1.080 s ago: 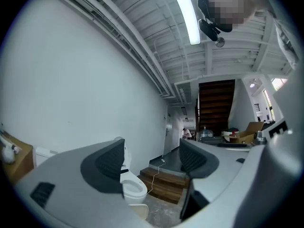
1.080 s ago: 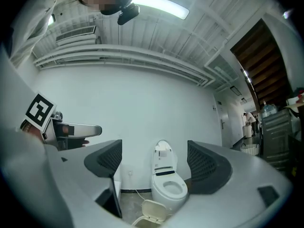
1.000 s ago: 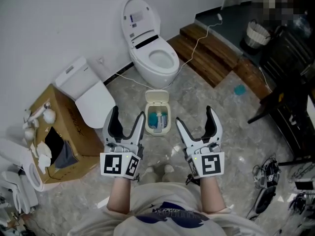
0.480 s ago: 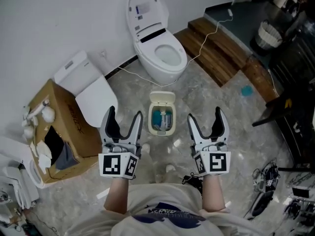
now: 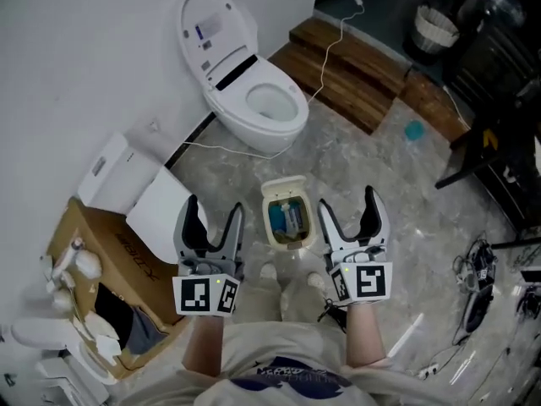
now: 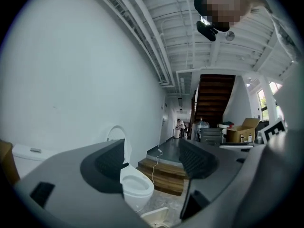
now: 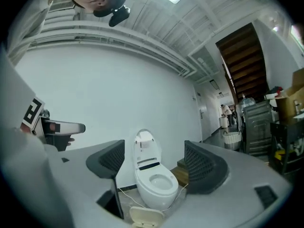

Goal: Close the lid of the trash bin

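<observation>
Both hand-held grippers are held out over the floor, apart from each other. Left hand-held gripper (image 5: 214,216): jaws wide apart, nothing between them; its own view shows only the toilet (image 6: 136,188) and the wooden step (image 6: 164,174) through the gap. Right hand-held gripper (image 5: 347,203): jaws likewise wide apart and empty, its view looking onto the same toilet. The trash bin (image 5: 289,224) stands on the stone floor (image 5: 385,167) between the two grippers and just ahead of the person's shoes (image 5: 314,282), touched by neither. Its lid (image 5: 283,190) is open, tilted back on the side toward the toilet; blue and teal items show inside. A white cable (image 5: 325,45) runs from the toilet over the wooden step. An open cardboard box (image 5: 108,245) sits to the left by the wall.
</observation>
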